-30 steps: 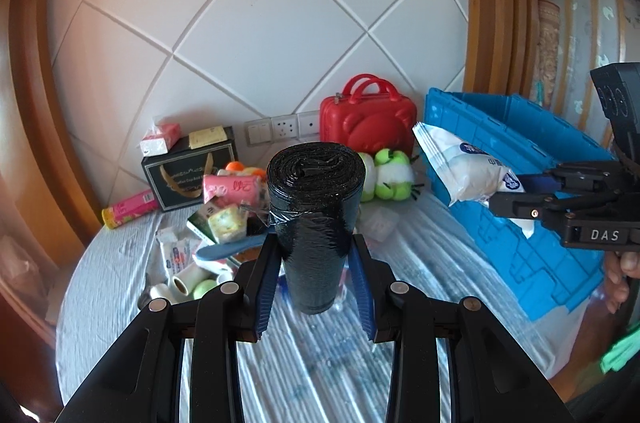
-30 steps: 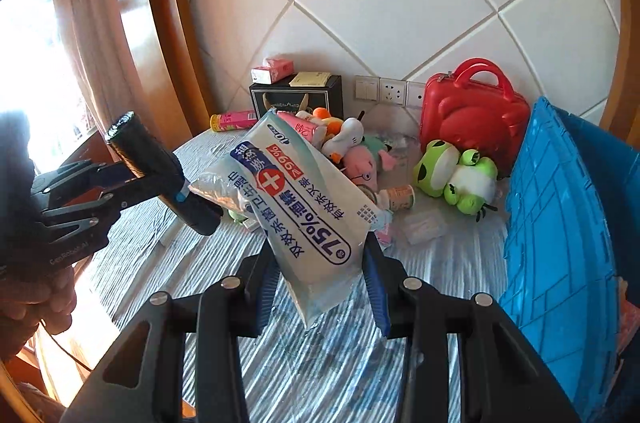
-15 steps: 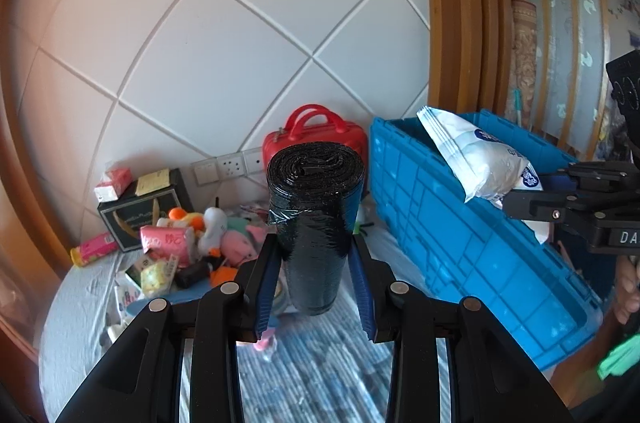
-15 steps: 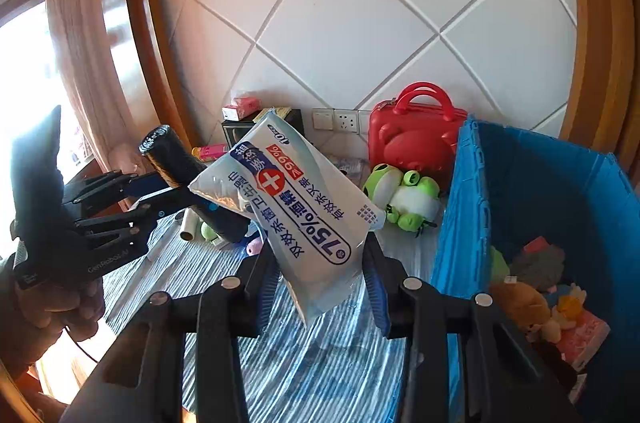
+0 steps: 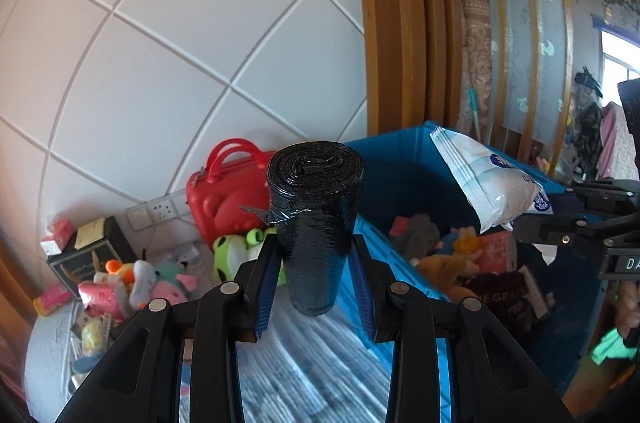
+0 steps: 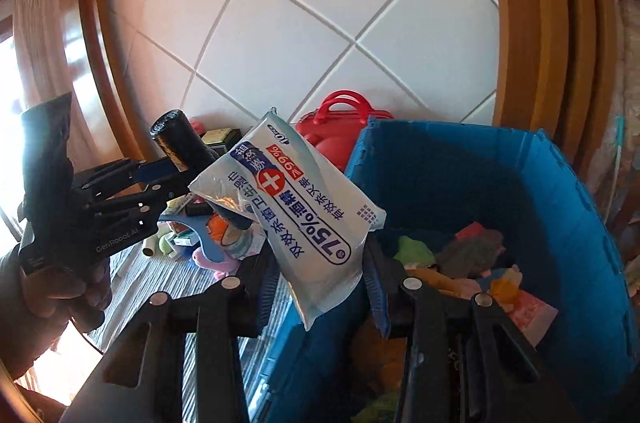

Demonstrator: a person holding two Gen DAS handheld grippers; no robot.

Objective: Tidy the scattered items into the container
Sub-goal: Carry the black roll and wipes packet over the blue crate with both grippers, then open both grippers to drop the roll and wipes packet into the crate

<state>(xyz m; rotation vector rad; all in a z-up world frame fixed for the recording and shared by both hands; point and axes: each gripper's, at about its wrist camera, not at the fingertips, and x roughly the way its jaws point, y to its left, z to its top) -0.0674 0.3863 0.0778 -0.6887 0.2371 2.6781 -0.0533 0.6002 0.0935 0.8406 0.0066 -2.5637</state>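
Observation:
My left gripper is shut on a black roll of bin bags, held upright in the air over the table near the left wall of the blue crate. My right gripper is shut on a white pack of wet wipes with a red cross, held above the crate's near left wall. From the left wrist view the wipes pack hangs over the crate's inside. From the right wrist view the black roll sits left of the pack in the left gripper.
The crate holds soft toys and packets. On the striped tablecloth lie a red toy case, a green frog plush, a black box, and several small toys. A tiled wall and wooden frame stand behind.
Both grippers have swung to the right and up with their loads, from over the table to the crate. The crate's inside has come into view.

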